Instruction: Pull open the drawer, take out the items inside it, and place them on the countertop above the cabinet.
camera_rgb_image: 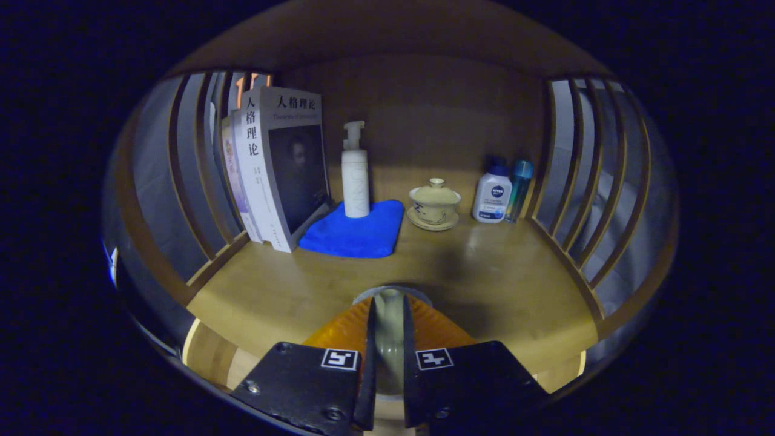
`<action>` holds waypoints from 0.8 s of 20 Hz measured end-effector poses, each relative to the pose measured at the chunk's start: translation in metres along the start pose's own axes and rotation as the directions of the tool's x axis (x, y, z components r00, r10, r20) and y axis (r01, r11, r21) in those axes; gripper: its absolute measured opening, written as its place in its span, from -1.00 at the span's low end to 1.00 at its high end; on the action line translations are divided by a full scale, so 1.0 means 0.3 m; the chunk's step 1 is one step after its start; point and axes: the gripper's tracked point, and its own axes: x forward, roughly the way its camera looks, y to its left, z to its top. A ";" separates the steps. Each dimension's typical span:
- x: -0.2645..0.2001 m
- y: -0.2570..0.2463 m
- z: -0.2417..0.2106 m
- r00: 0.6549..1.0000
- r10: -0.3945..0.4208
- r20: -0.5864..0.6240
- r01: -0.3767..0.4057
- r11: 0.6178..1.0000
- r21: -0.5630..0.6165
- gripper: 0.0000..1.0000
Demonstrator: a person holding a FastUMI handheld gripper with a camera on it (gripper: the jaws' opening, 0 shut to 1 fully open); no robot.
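You have several books upright at the far left, at least three, though the rear ones are hard to count. There is one blue cloth, one white pump bottle, one lidded teacup on one saucer, one white lotion bottle and one slim teal bottle at the far right.

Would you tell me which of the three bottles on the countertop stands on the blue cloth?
The tall white pump bottle stands on the blue cloth beside the books. The squat white bottle and slim teal bottle stand on bare wood.
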 end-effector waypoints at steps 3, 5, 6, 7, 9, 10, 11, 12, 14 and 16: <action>0.012 0.009 -0.004 0.999 0.026 0.042 -0.026 1.000 -0.006 -0.12; 0.012 0.004 -0.001 0.997 0.044 0.066 -0.046 0.999 0.028 0.53; 0.006 0.009 0.002 0.997 0.048 0.068 -0.051 0.998 0.033 0.86; 0.004 0.009 0.002 0.996 0.059 0.072 -0.061 0.998 0.033 0.86; -0.027 0.013 0.031 0.991 0.065 0.113 -0.069 0.997 0.027 0.86; -0.058 0.020 0.051 0.986 0.075 0.147 -0.078 0.997 0.018 0.86; -0.119 0.034 0.078 0.976 0.088 0.198 -0.090 0.996 0.004 0.86; -0.190 0.053 0.099 0.957 0.107 0.271 -0.110 0.994 -0.002 0.86; -0.378 0.112 0.119 0.893 0.149 0.424 -0.144 0.989 -0.045 0.82; -0.581 0.145 0.052 0.818 0.179 0.546 -0.144 0.984 -0.107 0.91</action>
